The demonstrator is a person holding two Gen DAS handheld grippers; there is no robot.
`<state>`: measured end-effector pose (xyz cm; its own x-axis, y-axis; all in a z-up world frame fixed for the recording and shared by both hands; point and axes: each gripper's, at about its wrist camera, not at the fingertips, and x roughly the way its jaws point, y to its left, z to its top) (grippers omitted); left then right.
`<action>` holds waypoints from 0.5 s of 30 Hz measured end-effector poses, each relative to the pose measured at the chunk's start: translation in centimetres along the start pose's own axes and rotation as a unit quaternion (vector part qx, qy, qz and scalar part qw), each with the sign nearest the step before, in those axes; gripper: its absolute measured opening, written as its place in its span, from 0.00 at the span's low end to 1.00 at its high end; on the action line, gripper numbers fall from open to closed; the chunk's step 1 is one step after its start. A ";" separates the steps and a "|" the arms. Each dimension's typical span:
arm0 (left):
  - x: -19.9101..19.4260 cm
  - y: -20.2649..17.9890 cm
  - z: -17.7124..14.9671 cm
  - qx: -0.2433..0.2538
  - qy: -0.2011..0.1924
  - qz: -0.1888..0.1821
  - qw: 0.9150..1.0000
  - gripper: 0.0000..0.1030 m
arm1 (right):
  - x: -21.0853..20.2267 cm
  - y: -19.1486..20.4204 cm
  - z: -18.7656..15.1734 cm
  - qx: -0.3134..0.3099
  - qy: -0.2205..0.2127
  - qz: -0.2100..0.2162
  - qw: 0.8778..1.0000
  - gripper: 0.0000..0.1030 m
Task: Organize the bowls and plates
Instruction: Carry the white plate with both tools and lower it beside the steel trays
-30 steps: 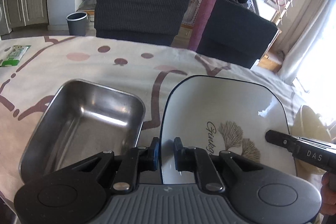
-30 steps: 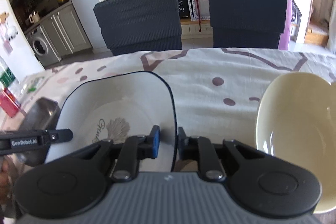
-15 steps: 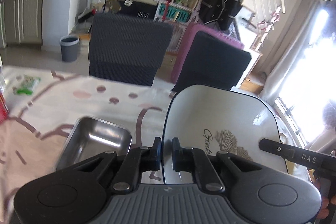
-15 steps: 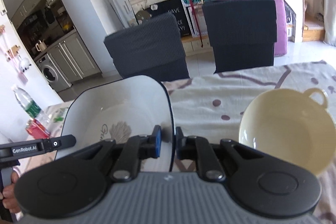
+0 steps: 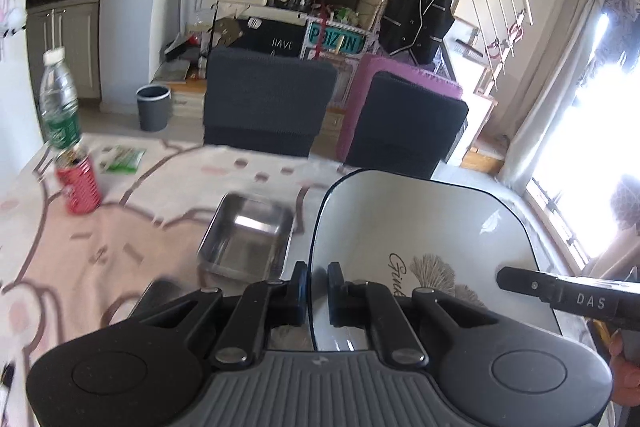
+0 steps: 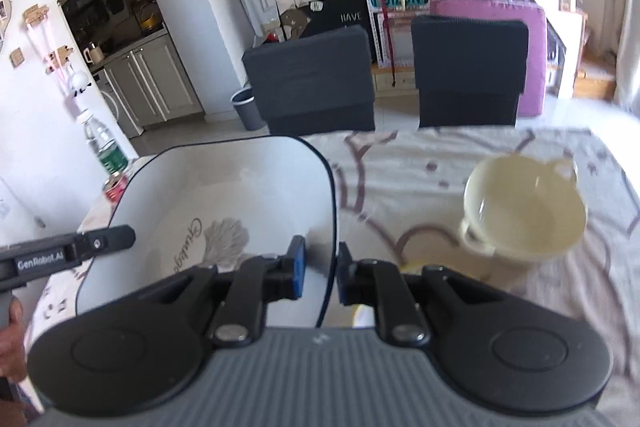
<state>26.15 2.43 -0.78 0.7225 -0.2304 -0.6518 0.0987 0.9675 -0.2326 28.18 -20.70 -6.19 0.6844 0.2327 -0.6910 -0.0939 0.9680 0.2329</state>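
Observation:
A white square plate with a dark rim and a leaf print hangs in the air above the table, held on both sides. My left gripper is shut on its left rim. My right gripper is shut on its right rim; the plate also fills the left of the right wrist view. A steel rectangular tray sits on the tablecloth below and left of the plate. A cream bowl with handles sits on the table to the right.
A red can, a water bottle and a green packet stand at the table's far left. Two dark chairs line the far edge. A patterned cloth covers the table.
Both grippers have lifted the plate well up off the table. The tray and bowl now look smaller and farther below; the can and bottle have come into view.

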 end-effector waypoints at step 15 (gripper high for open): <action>0.2 5.4 -9.4 -0.049 0.122 0.026 0.991 0.11 | 2.6 3.5 -10.2 0.013 0.150 0.013 0.989 0.18</action>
<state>20.34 6.60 -8.95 0.5369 -0.2110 -0.8168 -0.0087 0.9668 -0.2554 22.30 -15.70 -14.14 0.4374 0.2781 -0.8552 -0.0865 0.9596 0.2678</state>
